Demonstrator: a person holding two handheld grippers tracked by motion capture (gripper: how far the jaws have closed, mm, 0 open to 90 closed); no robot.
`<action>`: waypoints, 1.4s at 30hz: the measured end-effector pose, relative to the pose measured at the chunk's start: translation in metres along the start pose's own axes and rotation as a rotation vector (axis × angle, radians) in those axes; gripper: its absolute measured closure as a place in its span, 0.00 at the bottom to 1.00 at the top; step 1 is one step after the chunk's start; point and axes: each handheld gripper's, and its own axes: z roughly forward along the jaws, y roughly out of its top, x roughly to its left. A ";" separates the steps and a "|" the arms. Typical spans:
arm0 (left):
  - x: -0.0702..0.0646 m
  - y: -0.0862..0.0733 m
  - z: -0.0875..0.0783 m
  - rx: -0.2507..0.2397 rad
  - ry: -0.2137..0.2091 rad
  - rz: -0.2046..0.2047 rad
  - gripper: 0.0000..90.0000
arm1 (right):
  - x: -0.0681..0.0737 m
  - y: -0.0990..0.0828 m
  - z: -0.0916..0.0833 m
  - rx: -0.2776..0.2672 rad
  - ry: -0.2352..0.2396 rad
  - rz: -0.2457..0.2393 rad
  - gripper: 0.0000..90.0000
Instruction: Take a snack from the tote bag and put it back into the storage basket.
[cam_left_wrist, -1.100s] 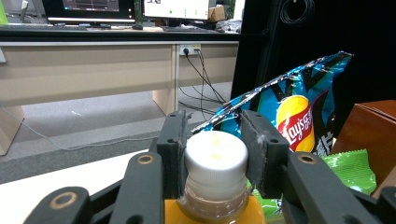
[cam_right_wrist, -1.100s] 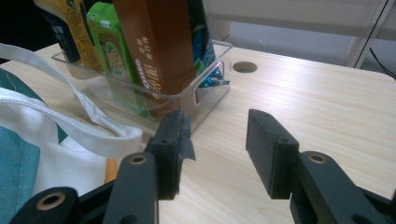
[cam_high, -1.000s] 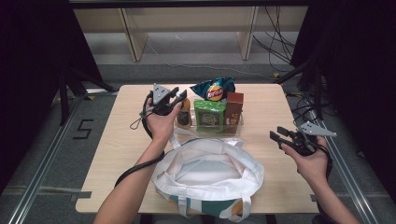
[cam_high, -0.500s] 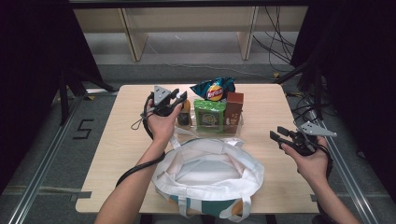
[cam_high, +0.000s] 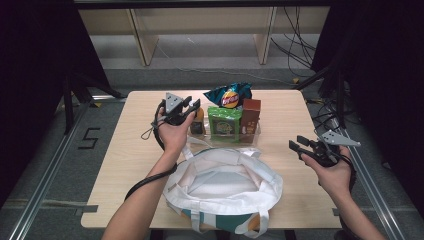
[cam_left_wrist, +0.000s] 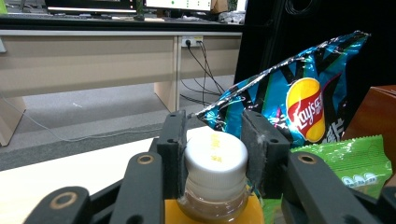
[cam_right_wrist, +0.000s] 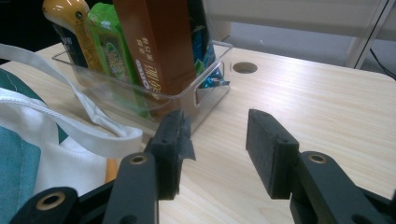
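a white tote bag lay open at the near edge; a chip bag stood far back.

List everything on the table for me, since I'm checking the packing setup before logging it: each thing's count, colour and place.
Bottle: 1, white cap, amber drink, tray's left end.
Green packet: 1, green, tray middle.
Brown box: 1, brown, tray's right end.
Chip bag: 1, blue, behind packet.
Tray: 1, clear, table centre.
Tote bag: 1, white and green, open, near edge.
Table: 1, light wood.
Left gripper: black, clamped on bottle cap.
Right gripper: black, open, empty.
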 end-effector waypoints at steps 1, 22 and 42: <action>0.000 0.000 0.000 0.000 0.000 0.001 0.69 | 0.001 0.000 0.000 0.004 0.001 0.011 0.64; 0.001 -0.007 0.004 0.027 -0.002 0.018 0.69 | 0.001 0.000 0.000 0.003 0.002 0.018 0.64; 0.001 -0.009 0.006 0.033 -0.002 0.014 0.69 | 0.000 0.000 -0.001 0.006 0.005 -0.001 0.64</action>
